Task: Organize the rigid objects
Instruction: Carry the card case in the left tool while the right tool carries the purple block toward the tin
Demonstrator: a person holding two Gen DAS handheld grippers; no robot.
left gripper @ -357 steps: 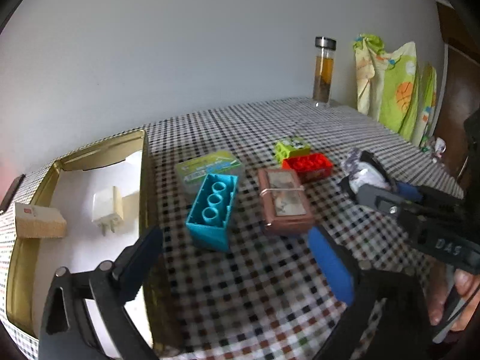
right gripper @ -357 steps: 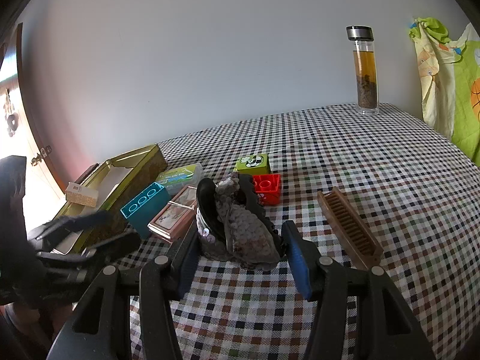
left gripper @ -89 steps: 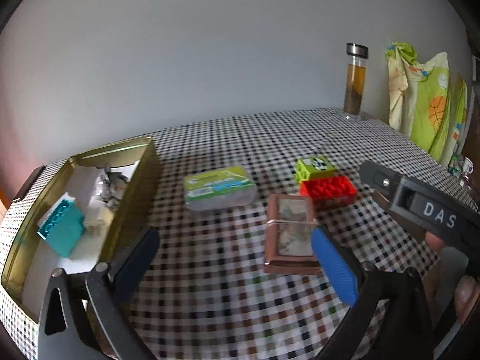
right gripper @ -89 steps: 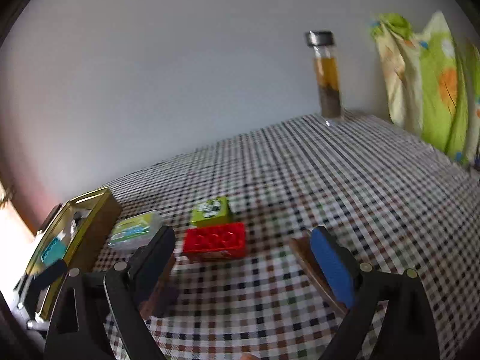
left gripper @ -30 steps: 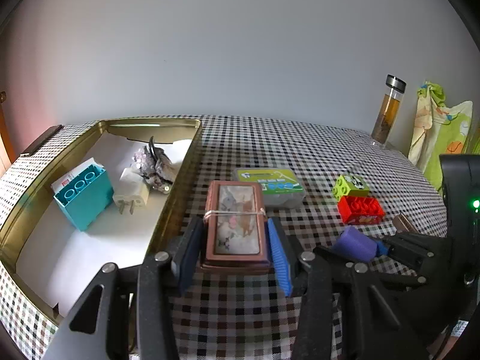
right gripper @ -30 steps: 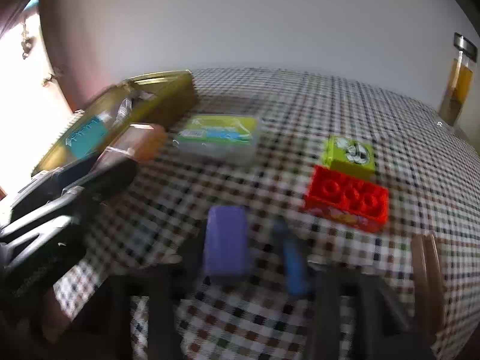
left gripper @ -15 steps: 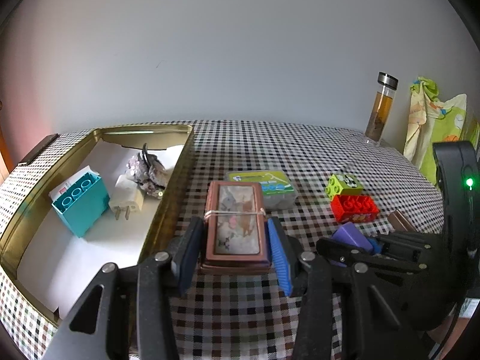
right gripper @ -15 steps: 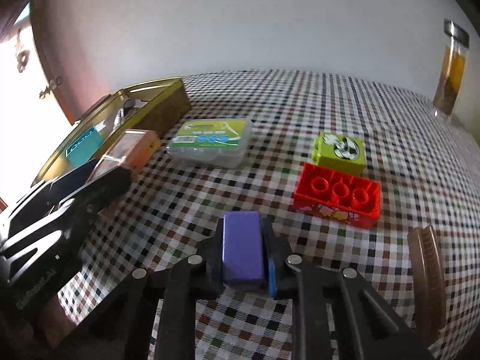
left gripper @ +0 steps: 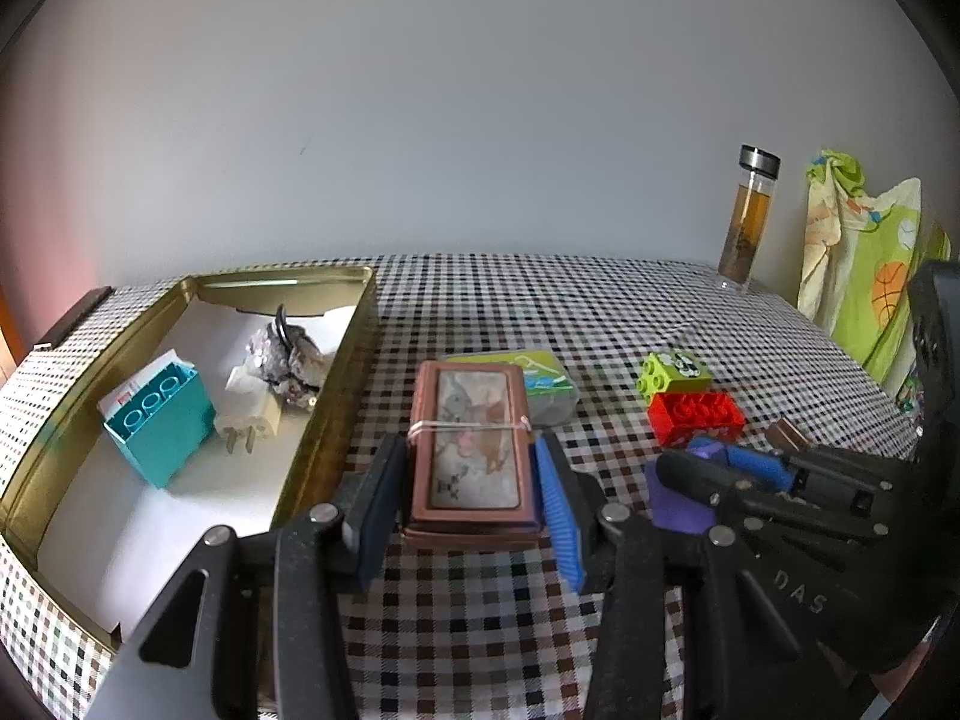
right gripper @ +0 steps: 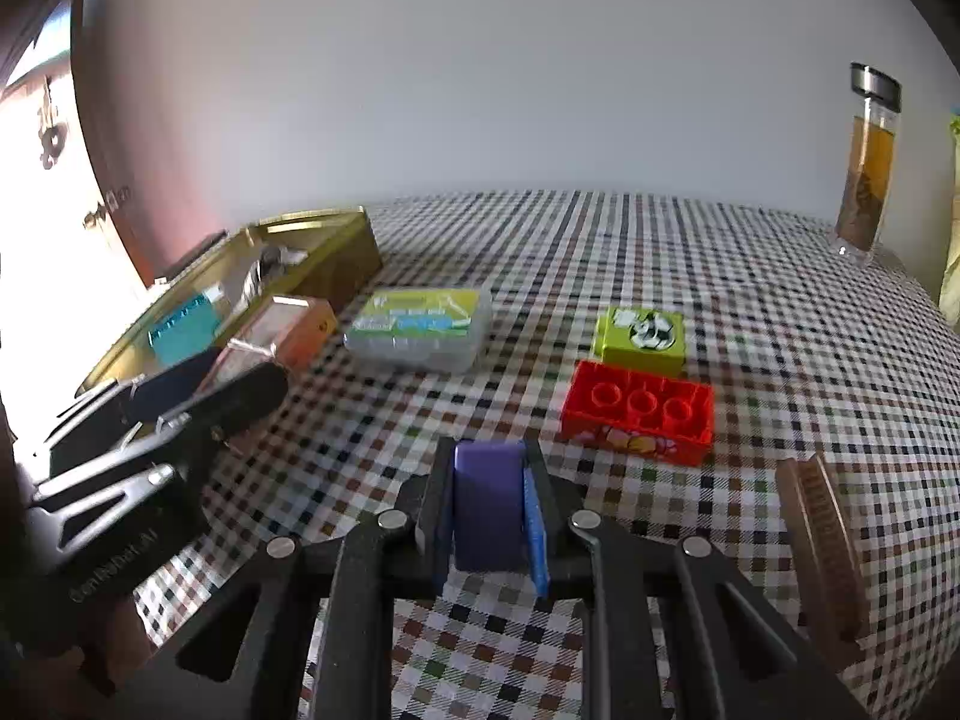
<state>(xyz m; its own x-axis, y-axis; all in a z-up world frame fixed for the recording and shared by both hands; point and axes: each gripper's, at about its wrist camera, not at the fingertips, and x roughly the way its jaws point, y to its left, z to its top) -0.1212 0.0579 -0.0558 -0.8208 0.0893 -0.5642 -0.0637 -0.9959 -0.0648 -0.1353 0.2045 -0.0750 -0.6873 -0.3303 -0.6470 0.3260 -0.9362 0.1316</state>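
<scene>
The left gripper (left gripper: pixel 468 480) pinches the brown card box (left gripper: pixel 469 450) by its long sides, long axis pointing away. The gold tin (left gripper: pixel 336 420) lies just left in frame, nearer this hand. The right gripper (right gripper: pixel 487 507) clamps a purple block (right gripper: pixel 487 498), well right of the tin.

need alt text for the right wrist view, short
The right gripper grips a purple block over a checkered tablecloth. Ahead lie a red brick, a green brick and a clear case; the gold tin sits far left.
</scene>
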